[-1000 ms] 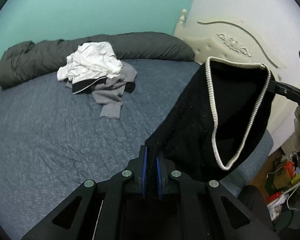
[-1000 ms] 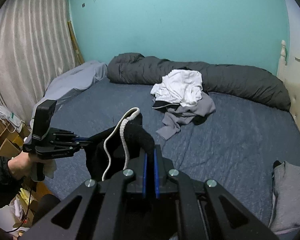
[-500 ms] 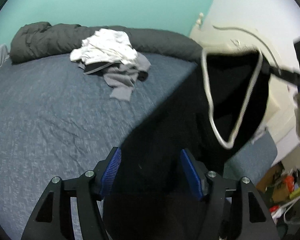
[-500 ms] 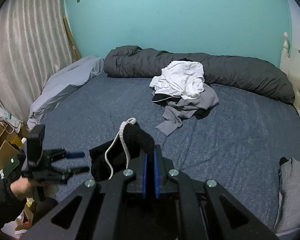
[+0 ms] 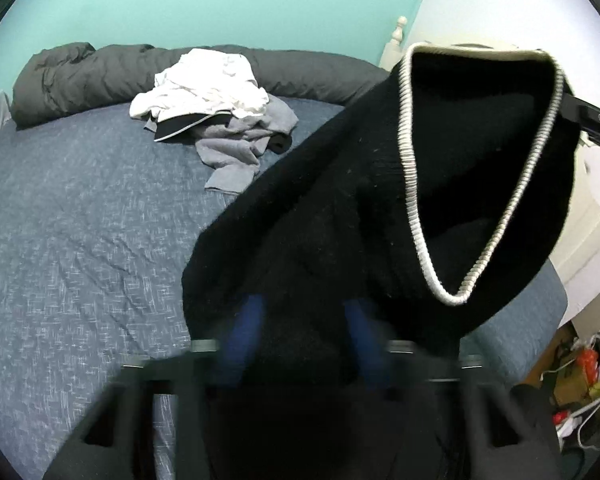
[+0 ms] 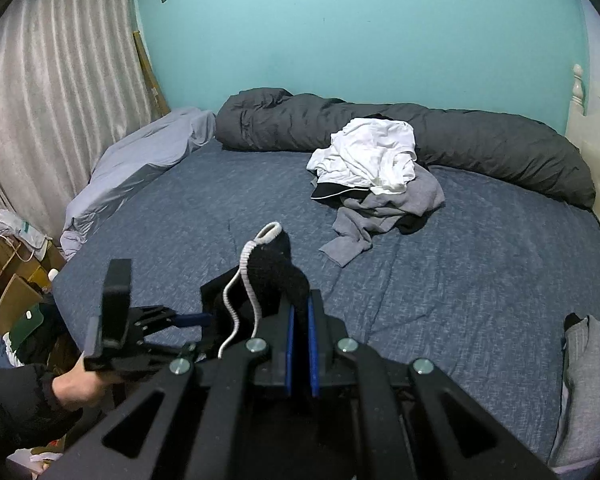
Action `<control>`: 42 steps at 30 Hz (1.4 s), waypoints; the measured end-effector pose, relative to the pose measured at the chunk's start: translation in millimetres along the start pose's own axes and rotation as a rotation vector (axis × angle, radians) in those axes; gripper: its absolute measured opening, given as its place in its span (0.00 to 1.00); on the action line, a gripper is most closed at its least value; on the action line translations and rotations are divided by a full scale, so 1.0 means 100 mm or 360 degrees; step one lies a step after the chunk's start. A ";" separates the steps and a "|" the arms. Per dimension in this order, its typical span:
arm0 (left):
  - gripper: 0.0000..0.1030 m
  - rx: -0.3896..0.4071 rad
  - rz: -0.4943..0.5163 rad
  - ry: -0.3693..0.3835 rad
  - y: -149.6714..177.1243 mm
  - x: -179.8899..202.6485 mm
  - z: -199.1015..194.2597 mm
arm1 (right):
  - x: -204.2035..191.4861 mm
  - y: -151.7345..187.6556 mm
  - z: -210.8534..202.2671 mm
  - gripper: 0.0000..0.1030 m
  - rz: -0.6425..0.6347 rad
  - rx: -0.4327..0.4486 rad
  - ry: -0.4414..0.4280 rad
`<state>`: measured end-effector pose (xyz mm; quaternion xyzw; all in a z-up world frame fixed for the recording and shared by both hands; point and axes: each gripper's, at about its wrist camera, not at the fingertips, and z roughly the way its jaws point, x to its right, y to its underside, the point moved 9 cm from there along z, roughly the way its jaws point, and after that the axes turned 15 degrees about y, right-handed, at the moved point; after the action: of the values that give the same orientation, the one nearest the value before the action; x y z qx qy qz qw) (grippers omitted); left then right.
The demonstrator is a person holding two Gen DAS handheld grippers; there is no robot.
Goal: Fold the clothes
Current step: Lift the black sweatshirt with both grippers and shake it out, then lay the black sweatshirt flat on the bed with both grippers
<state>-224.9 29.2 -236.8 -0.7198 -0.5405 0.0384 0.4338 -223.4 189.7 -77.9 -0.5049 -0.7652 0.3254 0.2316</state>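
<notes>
The black sweater (image 5: pixel 340 208) hangs in the air above the near edge of the bed (image 5: pixel 80 220), stretched between the two grippers, its white-trimmed V-neck pointing down and its long axis running from one gripper to the other. The left gripper (image 5: pixel 304 332) is blurred, its blue pads spread wide with sweater cloth draped between them. The right gripper (image 6: pixel 299 336) has its jaws pressed together, pinching the sweater. Farther off, a clothes pile (image 6: pixel 376 176) lies against a rolled duvet (image 6: pixel 480 144).
</notes>
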 end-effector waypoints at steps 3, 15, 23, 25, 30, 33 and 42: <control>0.03 -0.0007 0.0025 0.0018 -0.01 0.01 -0.04 | 0.02 0.01 0.00 0.06 0.0004 0.0000 -0.0004; 0.03 0.0154 0.0080 -0.0091 -0.44 -0.24 -0.87 | 0.20 -0.01 -0.07 0.06 0.0039 0.0036 0.0015; 0.02 0.0280 0.0234 -0.0179 -0.95 -0.06 -1.59 | 0.25 -0.24 -0.33 0.06 0.0018 0.0154 0.0018; 0.02 0.0317 0.0278 -0.0193 -1.09 0.04 -1.76 | 0.26 -0.33 -0.43 0.06 0.0002 0.0200 0.0024; 0.02 0.0347 0.0349 -0.0208 -1.36 0.24 -2.02 | 0.31 -0.57 -0.58 0.06 -0.0022 0.0272 0.0042; 0.02 0.0317 0.0357 -0.0227 -1.51 0.24 -1.98 | 0.35 -0.70 -0.52 0.06 -0.0031 0.0268 0.0066; 0.03 0.0189 0.0233 -0.0220 -1.67 -0.14 -1.43 | 0.54 -0.84 0.19 0.06 0.0019 0.0134 0.0107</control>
<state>-280.3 -58.8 -42.4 -0.7261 -0.5118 0.1515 0.4335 -309.0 211.4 -28.2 -0.5099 -0.7395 0.3416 0.2765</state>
